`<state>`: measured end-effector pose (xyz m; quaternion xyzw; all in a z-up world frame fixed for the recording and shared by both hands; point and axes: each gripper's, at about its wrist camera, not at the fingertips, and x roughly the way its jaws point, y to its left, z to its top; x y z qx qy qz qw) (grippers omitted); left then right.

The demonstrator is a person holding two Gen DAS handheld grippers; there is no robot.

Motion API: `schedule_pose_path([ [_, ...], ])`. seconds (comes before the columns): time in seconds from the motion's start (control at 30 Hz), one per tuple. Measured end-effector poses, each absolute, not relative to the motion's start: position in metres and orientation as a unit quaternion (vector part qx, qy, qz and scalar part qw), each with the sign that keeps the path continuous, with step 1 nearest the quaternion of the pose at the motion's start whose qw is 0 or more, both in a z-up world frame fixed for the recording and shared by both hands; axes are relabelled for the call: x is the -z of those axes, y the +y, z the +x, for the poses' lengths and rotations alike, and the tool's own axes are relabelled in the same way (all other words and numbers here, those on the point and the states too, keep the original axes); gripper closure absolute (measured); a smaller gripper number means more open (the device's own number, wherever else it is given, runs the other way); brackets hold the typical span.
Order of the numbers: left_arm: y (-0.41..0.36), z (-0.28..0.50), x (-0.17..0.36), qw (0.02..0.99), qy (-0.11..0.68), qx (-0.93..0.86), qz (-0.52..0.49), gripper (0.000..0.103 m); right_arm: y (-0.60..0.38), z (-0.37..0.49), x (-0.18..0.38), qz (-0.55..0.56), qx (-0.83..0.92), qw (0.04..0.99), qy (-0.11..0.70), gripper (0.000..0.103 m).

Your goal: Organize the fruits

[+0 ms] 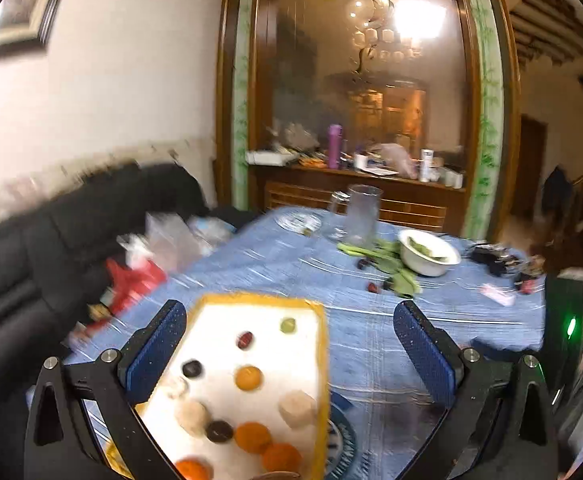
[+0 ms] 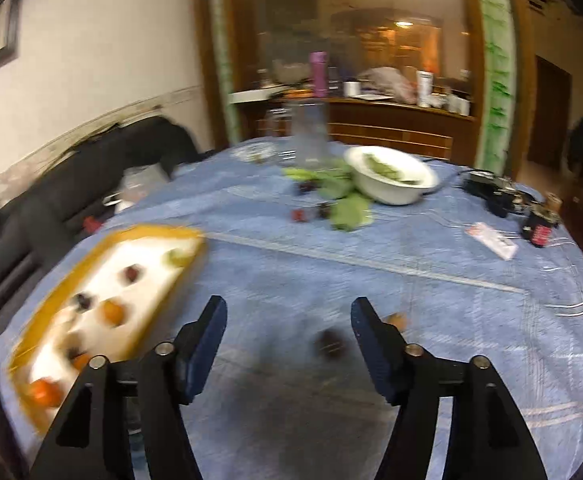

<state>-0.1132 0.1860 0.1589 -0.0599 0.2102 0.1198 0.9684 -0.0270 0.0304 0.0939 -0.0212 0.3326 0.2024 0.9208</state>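
A white tray with a yellow rim (image 1: 319,360) lies on the blue tablecloth and holds several small fruits: orange ones (image 1: 248,377), dark ones (image 1: 192,368), a green one (image 1: 288,325) and pale ones. My left gripper (image 1: 289,344) is open and empty, hovering over the tray. In the right wrist view the tray (image 2: 159,236) is at the left. My right gripper (image 2: 288,320) is open and empty above the cloth, with a dark fruit (image 2: 328,345) lying between its fingers and a small orange piece (image 2: 398,319) beside the right finger.
A white bowl of greens (image 2: 391,180), loose green leaves (image 2: 347,210), small dark and red fruits (image 2: 299,214), a clear glass jug (image 2: 309,136), a pink-and-white packet (image 2: 491,240) and dark items (image 2: 503,194) lie at the table's far side. A black sofa (image 1: 31,248) stands at the left.
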Motion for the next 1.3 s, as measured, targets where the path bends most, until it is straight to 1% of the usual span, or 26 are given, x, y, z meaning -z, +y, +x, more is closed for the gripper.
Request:
schedule_pose_path([
  [0.1, 0.200, -0.117, -0.152, 0.956, 0.248, -0.134, -0.077, 0.000, 0.060, -0.058, -0.096, -0.039, -0.226, 0.912, 0.342, 0.030],
  [0.13, 0.204, -0.120, -0.149, 0.954, 0.253, -0.143, -0.072, 0.000, 0.071, -0.068, -0.096, -0.051, -0.227, 0.909, 0.345, 0.027],
  [0.2, 0.211, -0.126, -0.142, 0.951, 0.261, -0.155, -0.065, 0.000, 0.083, -0.084, -0.093, -0.067, -0.231, 0.907, 0.346, 0.026],
  [0.27, 0.220, -0.137, -0.132, 0.947, 0.274, -0.154, -0.070, 0.000, 0.095, -0.097, -0.088, -0.081, -0.233, 0.903, 0.352, 0.021],
  [0.3, 0.224, -0.141, -0.128, 0.944, 0.282, -0.156, -0.073, 0.000, 0.103, -0.101, -0.085, -0.089, -0.233, 0.900, 0.357, 0.021],
  [0.53, 0.257, -0.159, -0.106, 0.927, 0.315, -0.171, -0.106, 0.000, 0.133, -0.114, -0.062, -0.115, -0.222, 0.887, 0.388, 0.021],
  [0.73, 0.267, -0.160, -0.097, 0.921, 0.330, -0.173, -0.117, 0.000, 0.143, -0.116, -0.063, -0.120, -0.208, 0.889, 0.391, 0.021],
  [0.9, 0.270, -0.158, -0.091, 0.915, 0.343, -0.172, -0.120, 0.000, 0.147, -0.119, -0.061, -0.128, -0.205, 0.887, 0.393, 0.020],
  [1.3, 0.263, -0.156, -0.090, 0.915, 0.349, -0.168, -0.112, 0.000, 0.140, -0.115, -0.060, -0.115, -0.199, 0.886, 0.403, 0.020],
])
